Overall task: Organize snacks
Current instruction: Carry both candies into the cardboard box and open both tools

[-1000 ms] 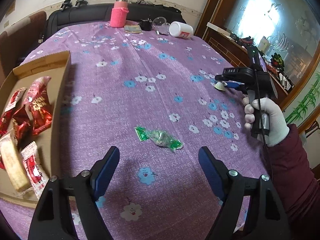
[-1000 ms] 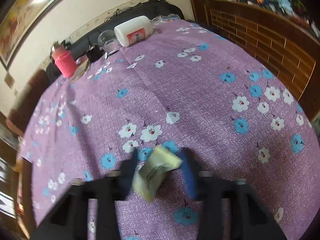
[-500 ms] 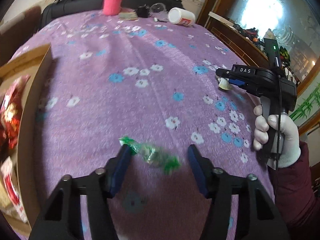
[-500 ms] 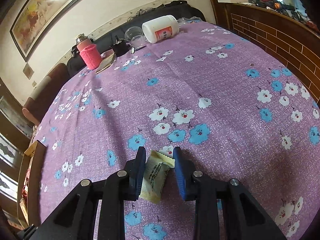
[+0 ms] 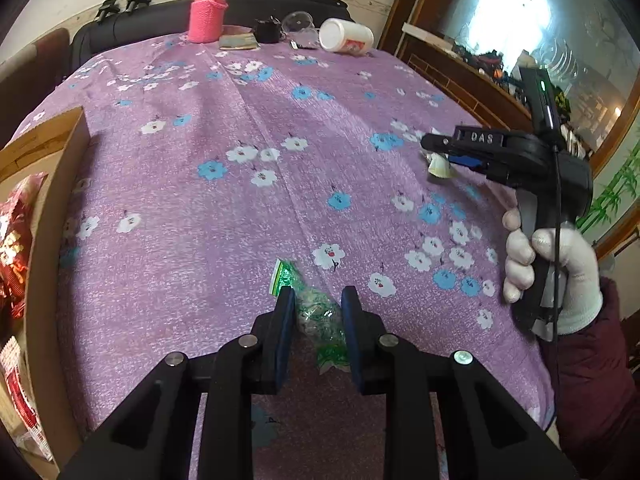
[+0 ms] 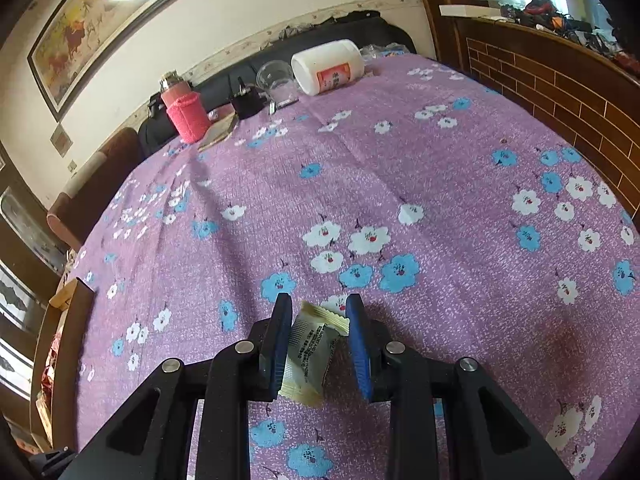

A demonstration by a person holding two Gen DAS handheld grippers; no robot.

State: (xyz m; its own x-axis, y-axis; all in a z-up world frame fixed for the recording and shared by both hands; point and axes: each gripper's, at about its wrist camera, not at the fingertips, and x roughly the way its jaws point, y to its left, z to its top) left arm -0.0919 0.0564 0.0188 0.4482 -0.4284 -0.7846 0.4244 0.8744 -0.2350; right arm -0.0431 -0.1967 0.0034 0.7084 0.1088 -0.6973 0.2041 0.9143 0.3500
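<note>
Pink bottle (image 5: 208,14), white jar (image 5: 346,35) on its side, framed pic (image 6: 104,16), purple floral cloth (image 5: 260,128)

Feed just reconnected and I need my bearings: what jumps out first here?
Each pair of tongs grips a snack over the purple floral tablecloth: the left tongs have just closed on a green-wrapped candy, and the right tongs hold a pale yellow packet. A cardboard box of red snacks sits at the left edge.

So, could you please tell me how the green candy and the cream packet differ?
The green candy is a see-through twist wrap with frilled ends; the cream packet is an opaque flat pouch with printed text and crimped edges. The candy sits in the left tongs at the cloth; the packet sits in the right tongs. Both are clamped between blue pads.
</note>
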